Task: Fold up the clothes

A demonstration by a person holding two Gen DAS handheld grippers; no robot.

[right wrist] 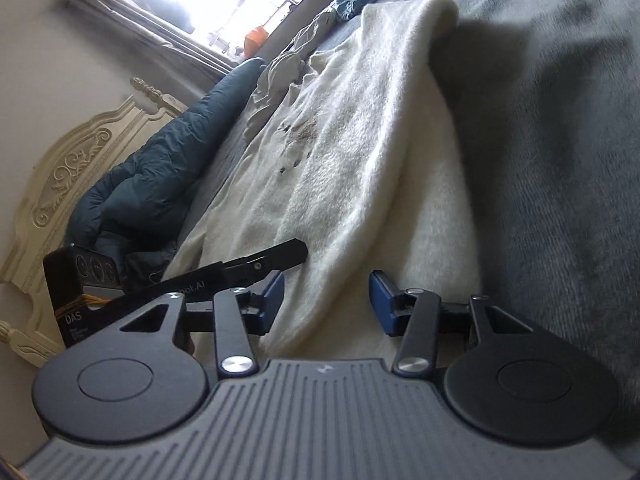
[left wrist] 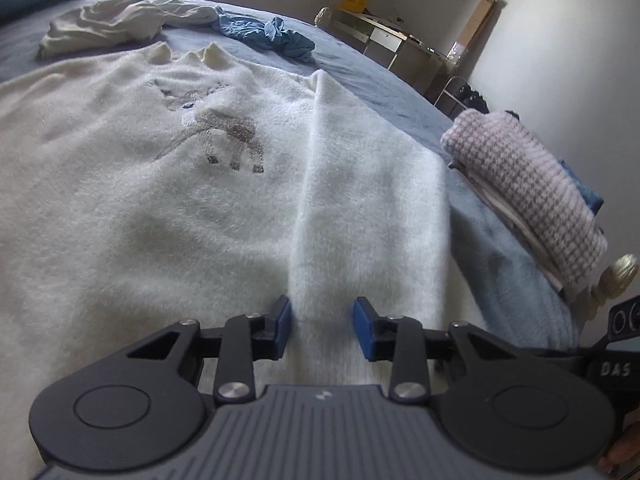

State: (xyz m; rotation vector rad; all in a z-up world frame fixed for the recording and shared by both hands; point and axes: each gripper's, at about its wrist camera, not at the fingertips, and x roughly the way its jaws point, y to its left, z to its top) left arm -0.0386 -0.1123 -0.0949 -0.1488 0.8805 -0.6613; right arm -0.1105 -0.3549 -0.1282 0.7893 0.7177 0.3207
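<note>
Garment: a cream fleece sweater [left wrist: 224,168] with a stitched animal motif is spread front-up on the grey-blue bedspread [left wrist: 360,68]; one sleeve is folded in along its right side.
Handling: the fabric is judged soft, thick, light and limp; sagging and bunching are to be expected when it is lifted, and slipping is unlikely on such a fuzzy pile.
Where to hold: the hem edge and the folded sleeve's lower end are judged the best places, a full pinch of fleece being taken.
Left gripper [left wrist: 322,322]: the jaws are seen partly closed, straddling the sleeve's lower end; whether the blue pads press the cloth cannot be told.
Right gripper [right wrist: 326,302]: the view is rolled sideways; the jaws are half open over the sweater's lower edge, fleece lying between them, a firm grip not being shown.
Nearby: a folded houndstooth stack [left wrist: 524,188] is set at the bed's right edge, well apart from unfolded clothes [left wrist: 108,26] beyond the collar.
</note>
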